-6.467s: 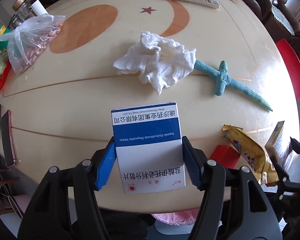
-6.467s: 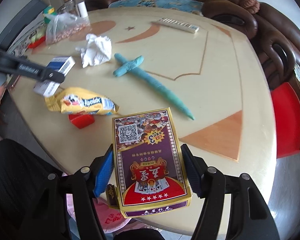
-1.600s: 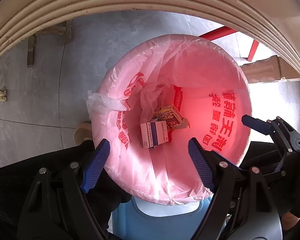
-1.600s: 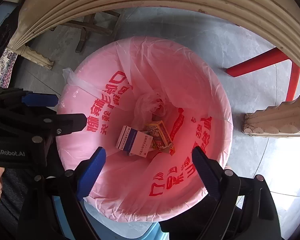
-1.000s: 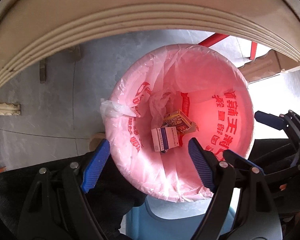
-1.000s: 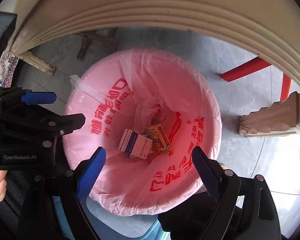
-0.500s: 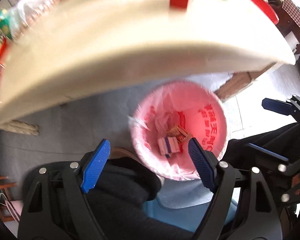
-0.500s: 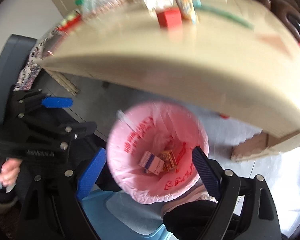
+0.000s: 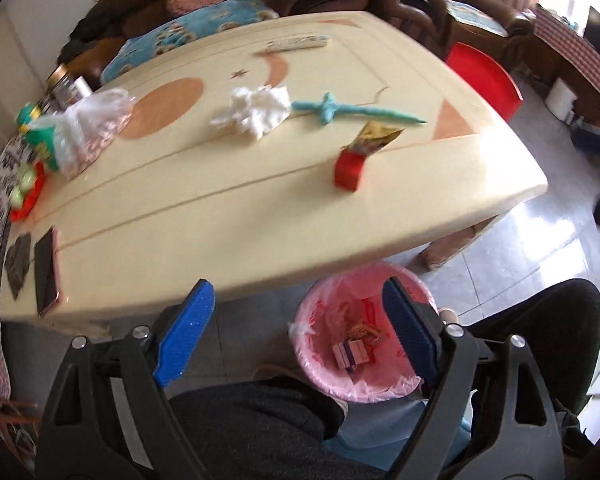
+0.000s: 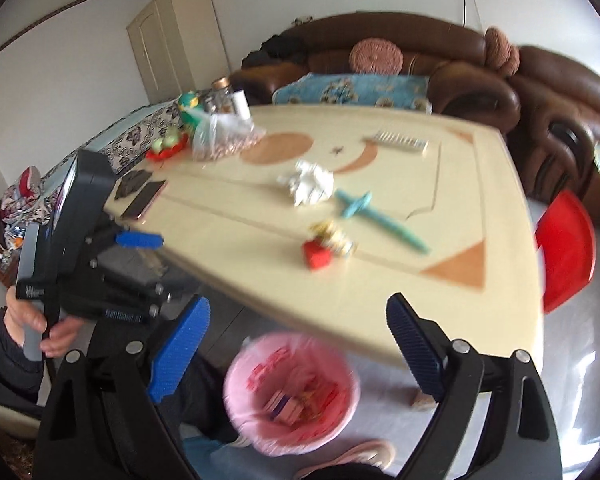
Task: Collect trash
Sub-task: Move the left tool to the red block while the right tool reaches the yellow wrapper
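Along the left edge of the left wrist view, a clear plastic bag [image 9: 88, 128] of small brownish bits lay on the cream table [image 9: 260, 216], with a phone [image 9: 46, 270] lower down near the table's edge. Toward the middle sat a crumpled white tissue [image 9: 256, 112], then a teal clay cross [image 9: 340, 110], a yellow snack wrapper [image 9: 376, 138] and a small red box [image 9: 350, 168]; these looked like the trash left to gather. Lower right, under the table's edge, stood the pink-lined bin [image 9: 320, 376], holding a blue-and-white box [image 9: 350, 354] and a yellow card box [image 9: 364, 332], so that much seemed done.

At bottom centre, the left gripper [image 9: 296, 334] had just widened its jaws and stood wide with nothing between them. Across the right wrist view, the right gripper [image 10: 296, 350] likewise gaped empty above the bin, the table's litter well apart from it.
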A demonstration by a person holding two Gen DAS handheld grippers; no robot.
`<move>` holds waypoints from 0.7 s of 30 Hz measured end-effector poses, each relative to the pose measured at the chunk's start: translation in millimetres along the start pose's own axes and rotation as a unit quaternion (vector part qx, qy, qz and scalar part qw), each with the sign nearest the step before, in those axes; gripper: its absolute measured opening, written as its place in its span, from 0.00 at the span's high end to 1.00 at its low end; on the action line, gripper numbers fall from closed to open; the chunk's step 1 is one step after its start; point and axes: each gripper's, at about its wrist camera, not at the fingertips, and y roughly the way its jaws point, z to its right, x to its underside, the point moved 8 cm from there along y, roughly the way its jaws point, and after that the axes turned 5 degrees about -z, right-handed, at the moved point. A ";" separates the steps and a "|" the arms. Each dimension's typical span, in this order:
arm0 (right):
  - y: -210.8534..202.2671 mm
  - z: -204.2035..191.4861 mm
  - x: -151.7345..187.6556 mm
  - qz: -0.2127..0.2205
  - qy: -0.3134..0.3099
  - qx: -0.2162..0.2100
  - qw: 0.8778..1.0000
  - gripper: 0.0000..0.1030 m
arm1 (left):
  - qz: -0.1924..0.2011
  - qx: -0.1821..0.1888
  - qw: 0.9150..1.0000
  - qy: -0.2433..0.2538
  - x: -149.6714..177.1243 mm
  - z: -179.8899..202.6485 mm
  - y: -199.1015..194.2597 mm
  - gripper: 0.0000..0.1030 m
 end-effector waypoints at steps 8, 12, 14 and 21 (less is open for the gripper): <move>51.8 24.8 -16.2 -0.030 0.008 -0.007 0.999 0.15 | -0.016 0.010 0.999 0.044 -26.4 22.7 40.4 0.18; 76.7 32.5 -19.3 -0.045 0.014 -0.017 0.999 0.15 | -0.017 0.027 0.998 0.049 -41.1 28.9 57.5 0.18; 91.8 34.5 -20.2 -0.053 0.014 -0.022 0.998 0.15 | -0.022 0.036 0.998 0.050 -47.9 31.4 68.3 0.18; 129.8 39.5 -24.7 -0.072 0.011 -0.041 0.997 0.15 | -0.034 0.061 0.996 0.047 -63.7 33.4 100.7 0.18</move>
